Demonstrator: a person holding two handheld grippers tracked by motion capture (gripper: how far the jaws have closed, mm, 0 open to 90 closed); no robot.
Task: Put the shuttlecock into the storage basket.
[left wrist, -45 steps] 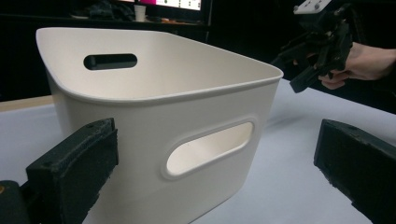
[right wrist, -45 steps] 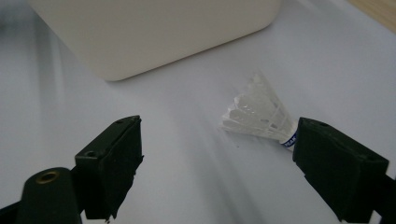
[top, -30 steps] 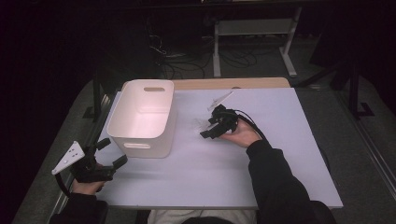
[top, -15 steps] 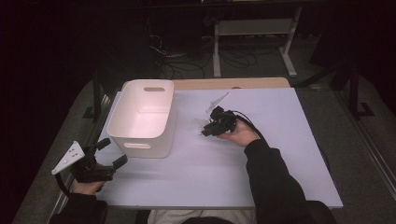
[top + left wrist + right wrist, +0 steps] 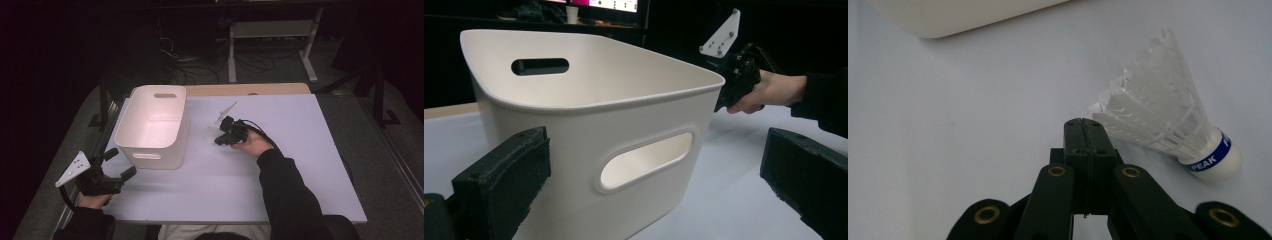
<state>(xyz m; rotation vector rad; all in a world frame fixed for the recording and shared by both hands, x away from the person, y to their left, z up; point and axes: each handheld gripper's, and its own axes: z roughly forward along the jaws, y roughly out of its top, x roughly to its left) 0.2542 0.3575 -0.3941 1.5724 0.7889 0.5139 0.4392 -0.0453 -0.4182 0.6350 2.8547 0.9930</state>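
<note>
Looking down from the high view: white bin (image 5: 155,125) sits on the left part of the pale table (image 5: 300,190), upright, handle slots at both short ends. What I can see of its inside holds nothing. My right gripper (image 5: 222,139) is at mid-table, just right of the bin, low over the surface. My left gripper (image 5: 116,162) hangs at the table's near-left corner, short of the bin, jaws spread with nothing between them. Shuttlecock is a faint pale blur by the right gripper here, too small to place.

Left gripper view: both black jaws stand wide apart, framing the bin's near wall (image 5: 589,125) and its handle slot. Bin interior looks bare as far as the rim lets me see. Right gripper (image 5: 736,75) and my hand are beyond the bin's far corner.

Right gripper view: jaws have just been closing and now meet flush, nothing pinched. Shuttlecock (image 5: 1168,120) lies on its side on the table, just right of the tips, outside the bin, feathers beside the jaw tips, blue-banded cork nearer the camera. Bin's edge (image 5: 958,15) is at the top.
</note>
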